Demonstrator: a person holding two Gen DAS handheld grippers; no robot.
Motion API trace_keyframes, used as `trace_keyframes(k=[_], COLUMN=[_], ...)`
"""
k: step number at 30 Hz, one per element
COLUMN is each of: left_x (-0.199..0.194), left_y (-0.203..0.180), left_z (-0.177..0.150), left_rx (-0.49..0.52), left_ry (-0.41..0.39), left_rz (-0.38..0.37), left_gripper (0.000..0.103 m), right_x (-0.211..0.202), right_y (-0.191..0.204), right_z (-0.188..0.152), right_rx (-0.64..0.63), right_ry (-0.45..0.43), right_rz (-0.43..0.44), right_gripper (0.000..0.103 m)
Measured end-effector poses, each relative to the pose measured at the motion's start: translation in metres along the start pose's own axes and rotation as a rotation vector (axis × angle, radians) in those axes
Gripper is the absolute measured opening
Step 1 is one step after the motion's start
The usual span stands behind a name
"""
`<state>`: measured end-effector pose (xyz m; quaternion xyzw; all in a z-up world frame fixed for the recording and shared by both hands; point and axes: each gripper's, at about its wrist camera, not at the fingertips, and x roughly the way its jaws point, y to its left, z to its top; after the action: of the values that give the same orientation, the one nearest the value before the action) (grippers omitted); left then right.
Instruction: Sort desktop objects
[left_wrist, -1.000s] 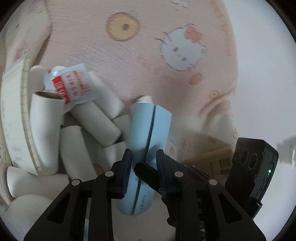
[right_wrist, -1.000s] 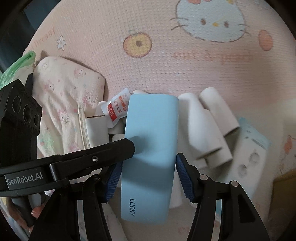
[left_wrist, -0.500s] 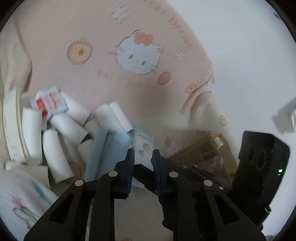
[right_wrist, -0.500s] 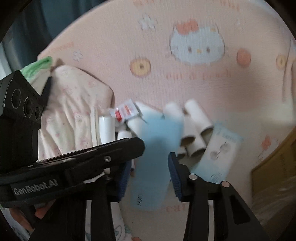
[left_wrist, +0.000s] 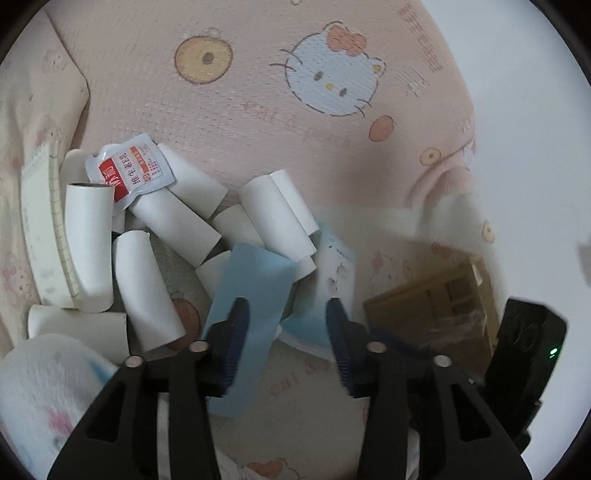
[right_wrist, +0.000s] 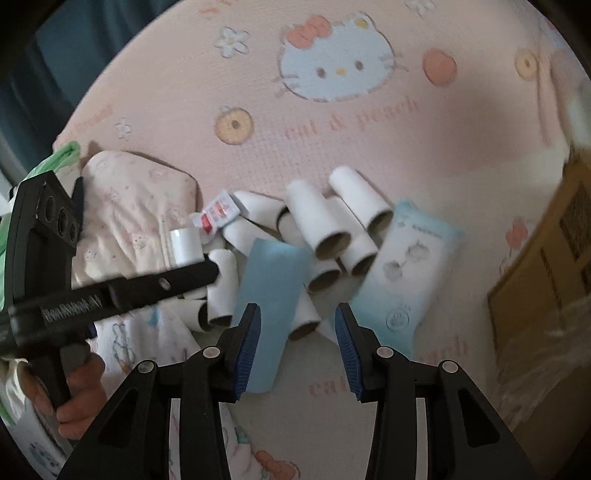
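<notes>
— Left tool?
— Opening, gripping nothing; blue case loose beside its left pad.
— Right tool?
— Parted, empty. Case lying against white tubes on pink mat.

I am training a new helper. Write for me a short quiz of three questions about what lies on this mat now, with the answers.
1. True or false: the red-and-white sachet rests on top of the white tubes.
2. In the right wrist view, what lies just right of the tube pile?
A. a light-blue packet
B. a mug
C. scissors
3. Which animal's face is printed on the pink mat?

Key: 1 true; 2 A; 3 a cat.
</notes>
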<state>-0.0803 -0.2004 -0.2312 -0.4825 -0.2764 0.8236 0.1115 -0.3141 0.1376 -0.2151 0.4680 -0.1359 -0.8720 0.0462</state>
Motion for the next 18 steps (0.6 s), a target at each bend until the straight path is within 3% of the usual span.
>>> trace_keyframes(k=[4,6,8,13,18], left_x=[0.013,0.021,0.028,0.035,0.046], left_y=[0.01,0.02,0.03,0.048,0.047], left_z=[0.008,0.011,0.012,0.014,0.015], left_rx=[-0.022,-0.062,-0.118,-0.219,-0.215], left_ry=[0.029,0.049,0.068,0.091,0.136], left_rz=[-0.031,-0.053,-0.08,-0.144,-0.154], left_gripper=[0.051,0.052,0.052,0.052,0.053], right_x=[0.011,0.016,0.021,0.043,0.062], right_y=[-0.005,-0.003,-0.001,0.008,0.017], right_z=[-0.004,-0.007,-0.009,-0.013,-0.02], right_rx=[0.049,0.062,0.081,0.08,0.092], right_ry=[0.039,0.044,0.044,0.098,0.132], right_rz=[-0.026,-0.033,-0.022,-0.027,-0.051], right_gripper=[0.045,0.062,0.067,0.067,0.067])
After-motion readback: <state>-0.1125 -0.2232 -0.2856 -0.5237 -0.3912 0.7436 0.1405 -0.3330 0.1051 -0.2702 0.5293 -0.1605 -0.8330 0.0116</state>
